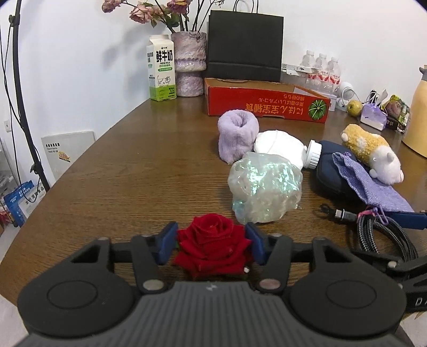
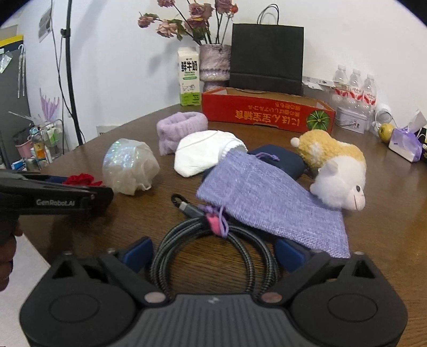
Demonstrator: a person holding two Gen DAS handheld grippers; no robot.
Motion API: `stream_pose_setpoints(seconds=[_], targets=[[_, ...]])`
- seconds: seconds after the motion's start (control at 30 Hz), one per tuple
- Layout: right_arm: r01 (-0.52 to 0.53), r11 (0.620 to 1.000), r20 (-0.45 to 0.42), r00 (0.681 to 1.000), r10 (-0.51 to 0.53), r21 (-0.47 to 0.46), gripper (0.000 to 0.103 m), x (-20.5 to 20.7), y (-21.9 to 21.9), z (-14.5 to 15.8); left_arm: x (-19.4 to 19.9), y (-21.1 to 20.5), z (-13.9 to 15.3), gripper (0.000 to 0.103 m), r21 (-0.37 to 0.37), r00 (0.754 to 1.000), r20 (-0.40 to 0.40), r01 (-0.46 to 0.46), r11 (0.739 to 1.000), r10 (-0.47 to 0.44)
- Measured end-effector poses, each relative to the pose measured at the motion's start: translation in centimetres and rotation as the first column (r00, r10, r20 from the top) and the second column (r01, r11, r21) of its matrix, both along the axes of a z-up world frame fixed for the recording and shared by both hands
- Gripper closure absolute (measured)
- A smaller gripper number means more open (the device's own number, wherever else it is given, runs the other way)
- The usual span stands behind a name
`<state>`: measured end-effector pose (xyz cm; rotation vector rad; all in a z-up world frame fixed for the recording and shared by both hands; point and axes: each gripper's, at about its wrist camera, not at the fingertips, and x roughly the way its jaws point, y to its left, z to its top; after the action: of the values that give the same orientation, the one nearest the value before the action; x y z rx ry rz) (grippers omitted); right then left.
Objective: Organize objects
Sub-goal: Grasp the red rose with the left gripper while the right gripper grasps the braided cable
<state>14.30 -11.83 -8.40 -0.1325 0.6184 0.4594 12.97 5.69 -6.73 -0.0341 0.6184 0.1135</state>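
Lighting: even, fairly bright indoor light, soft and diffuse.
Shadows: the dried flowers (image 1: 149,10) cast a faint grey shadow on the white wall (image 1: 80,66), to their left; soft dark patches lie under items on the wooden table (image 1: 133,170).
Glare: pale sheen across the tabletop; iridescent glints on the crumpled plastic wrap (image 1: 264,186).
Distortion: strong fisheye; the table edge and the lamp stand (image 1: 21,88) bow, and the corners are vignetted black.
Focus: mid-ground sharp; text on the red box (image 2: 267,112) legible; periphery slightly soft.

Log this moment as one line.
left tool: shut on rose | right tool: open around cable | box: nothing seen inside
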Motion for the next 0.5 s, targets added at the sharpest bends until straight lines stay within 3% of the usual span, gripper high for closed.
stream_pose_setpoints(seconds=[0.17,0.3,0.5], targets=[[0.004,1.0,0.002,1.0,-0.004,0.003,0.014,-0.1,-0.2,0.0,-0.5,0.0,0.0,0.053,0.004,1.0,0.007,-0.006,1.0,0.006],[0.016,1.0,-0.004,1.0,-0.016,-0.007,0.004,-0.4,-0.5,-0.1,-0.7,0.2,-0.1,0.053,0.007,1.0,0.009,-0.011,1.0,0.011],[0.001,1.0,-0.002,1.0,-0.001,-0.006,0.008,-1.2,-0.9,-0.1,-0.9,0.2,-0.1,0.055,0.01,1.0,0.01,-0.013,1.0,0.013]])
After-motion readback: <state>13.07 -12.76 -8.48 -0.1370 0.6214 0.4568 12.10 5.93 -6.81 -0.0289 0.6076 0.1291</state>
